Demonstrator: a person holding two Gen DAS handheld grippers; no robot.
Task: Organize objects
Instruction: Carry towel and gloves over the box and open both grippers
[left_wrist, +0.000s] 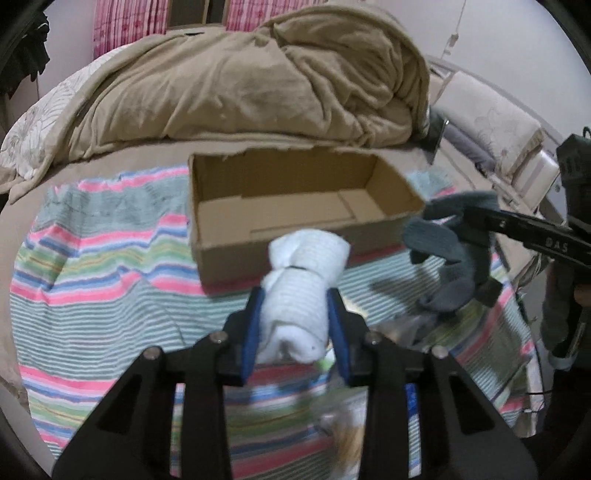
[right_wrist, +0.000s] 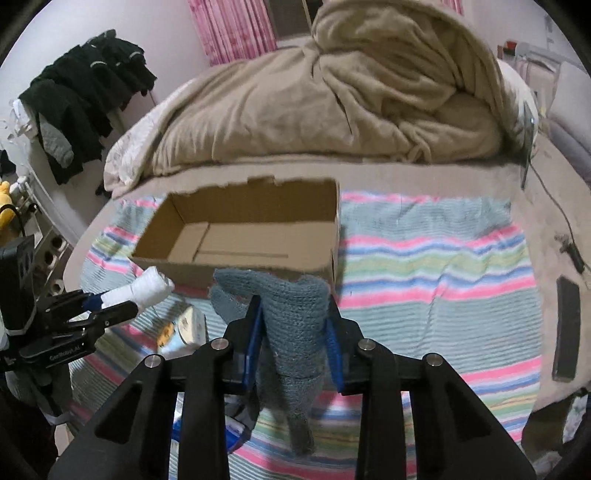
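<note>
White sock clamped, grey sock clamped

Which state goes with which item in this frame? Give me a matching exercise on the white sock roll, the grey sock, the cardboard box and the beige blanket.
Items:
1. white sock roll
2. grey sock
3. cardboard box
4. beige blanket

States:
A. heaped behind the box
B. clamped in the left gripper
C. open-topped, nothing inside
D. clamped in the right gripper

Pairs: 1-B, 2-D, 3-C, 4-A
</note>
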